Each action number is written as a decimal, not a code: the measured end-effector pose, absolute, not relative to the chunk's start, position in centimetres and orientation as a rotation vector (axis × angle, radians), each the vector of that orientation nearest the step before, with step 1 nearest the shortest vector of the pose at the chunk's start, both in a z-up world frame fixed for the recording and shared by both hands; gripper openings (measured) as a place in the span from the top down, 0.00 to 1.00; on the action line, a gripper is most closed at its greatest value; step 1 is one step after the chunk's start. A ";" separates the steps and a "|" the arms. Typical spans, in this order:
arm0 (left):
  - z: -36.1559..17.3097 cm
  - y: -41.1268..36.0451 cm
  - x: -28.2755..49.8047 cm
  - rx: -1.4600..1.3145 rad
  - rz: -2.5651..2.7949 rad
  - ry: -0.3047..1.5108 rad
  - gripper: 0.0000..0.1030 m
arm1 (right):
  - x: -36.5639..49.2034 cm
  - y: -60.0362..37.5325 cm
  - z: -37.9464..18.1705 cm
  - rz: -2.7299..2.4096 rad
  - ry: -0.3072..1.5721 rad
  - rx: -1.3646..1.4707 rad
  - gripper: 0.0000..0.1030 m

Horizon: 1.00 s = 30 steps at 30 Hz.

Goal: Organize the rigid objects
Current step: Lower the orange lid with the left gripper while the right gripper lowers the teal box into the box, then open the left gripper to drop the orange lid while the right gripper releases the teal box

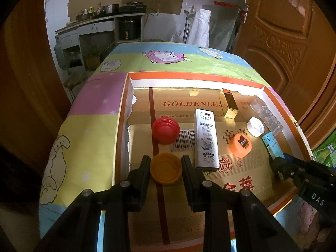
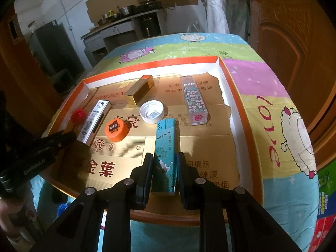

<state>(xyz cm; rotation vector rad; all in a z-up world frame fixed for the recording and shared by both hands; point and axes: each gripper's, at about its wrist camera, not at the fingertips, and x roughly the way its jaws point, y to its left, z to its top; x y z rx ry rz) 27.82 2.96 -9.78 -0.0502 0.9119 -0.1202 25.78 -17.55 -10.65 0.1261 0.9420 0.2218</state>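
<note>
A shallow orange-rimmed tray [image 1: 195, 76] lined with gold cardboard lies on the quilt. My left gripper [image 1: 166, 160] is shut on a yellow cap [image 1: 166, 169] near the tray's front left. My right gripper [image 2: 163, 159] is shut on a teal lighter [image 2: 164, 147] at the tray's front right; it also shows in the left wrist view [image 1: 273, 145]. In the tray lie a red cap [image 1: 166, 130], a Hello Kitty lighter [image 1: 205, 138], an orange cap [image 1: 240, 145], a white cap [image 2: 151, 111], a gold box [image 2: 139, 91] and a floral gloss box [image 2: 194, 103].
The tray [image 2: 229, 84] sits on a colourful cartoon quilt [image 2: 273, 109] over a table. A wooden door [image 1: 283, 48] stands at the right. A kitchen counter [image 1: 100, 21] with pots is at the back.
</note>
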 end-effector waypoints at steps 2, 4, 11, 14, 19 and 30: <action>-9.8 2.9 27.8 -0.045 -0.121 0.910 0.71 | 25.8 -17.6 -10.7 0.222 0.942 0.128 0.78; -9.9 2.9 27.8 -0.041 -0.121 0.909 0.71 | 25.8 -17.5 -10.7 0.222 0.940 0.125 0.78; -10.0 2.6 27.8 -0.022 -0.135 0.904 0.70 | 25.7 -17.5 -10.7 0.228 0.932 0.119 0.77; -9.8 2.7 27.6 -0.038 -0.140 0.897 0.66 | 25.7 -17.6 -10.7 0.230 0.931 0.127 0.73; -9.4 2.9 27.3 -0.052 -0.144 0.877 0.60 | 25.5 -17.6 -10.6 0.233 0.932 0.124 0.71; -7.5 3.2 26.1 -0.073 -0.152 0.838 0.60 | 24.5 -17.7 -9.3 0.225 0.898 0.130 0.71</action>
